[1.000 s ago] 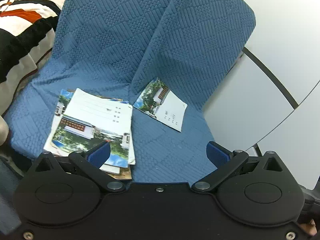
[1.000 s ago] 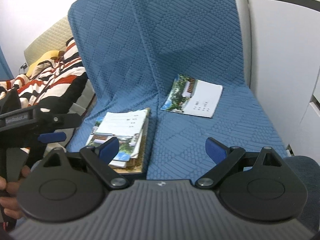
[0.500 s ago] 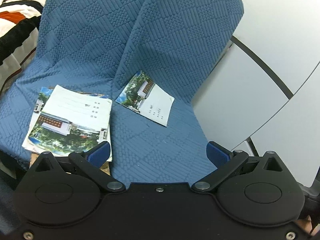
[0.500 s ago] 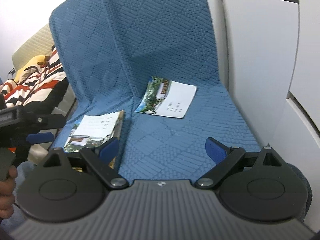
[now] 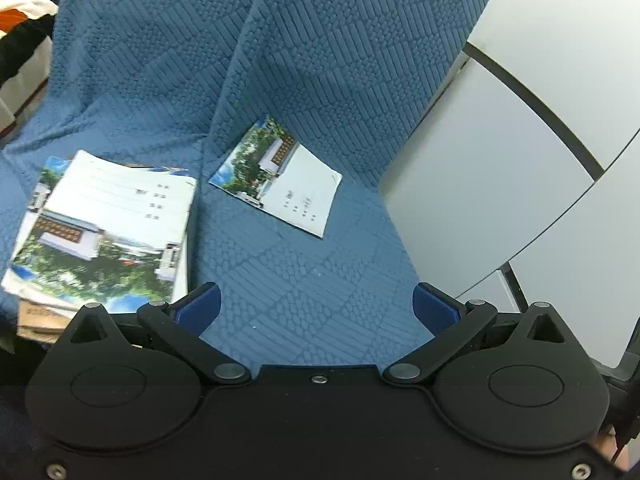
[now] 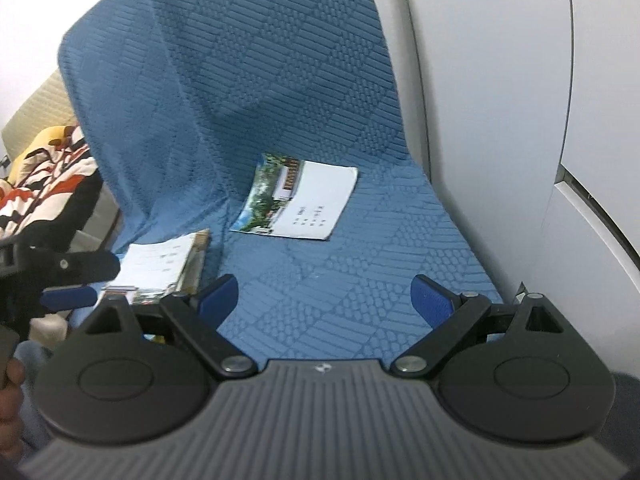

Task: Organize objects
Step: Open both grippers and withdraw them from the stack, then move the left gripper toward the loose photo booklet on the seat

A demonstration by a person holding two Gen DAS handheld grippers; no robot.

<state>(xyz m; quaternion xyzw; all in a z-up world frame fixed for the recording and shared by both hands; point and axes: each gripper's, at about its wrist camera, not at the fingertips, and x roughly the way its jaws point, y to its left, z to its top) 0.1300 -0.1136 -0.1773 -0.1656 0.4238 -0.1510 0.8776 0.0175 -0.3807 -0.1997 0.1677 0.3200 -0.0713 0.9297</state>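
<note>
While both tongs [image 5: 316, 308] [image 6: 324, 300] gape empty, 1 booklet [image 5: 280, 178] lies apart from the stack [image 5: 108, 232].

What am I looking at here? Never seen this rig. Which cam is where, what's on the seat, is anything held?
There is no robot here. A person carries a two-finger hand-held tool in each hand, and each tool has a fisheye camera looking forward along its fingers.

The left wrist view shows the left tool. The right wrist view shows the right tool, with the left one at its left edge. The black plates and blue pads at the bottom of each picture are the tool itself.

Ahead is a seat under a blue quilted cover. On it lie a stack of booklets and, apart to its right, a single booklet lying flat.

Both tools are open and hold nothing.
</note>
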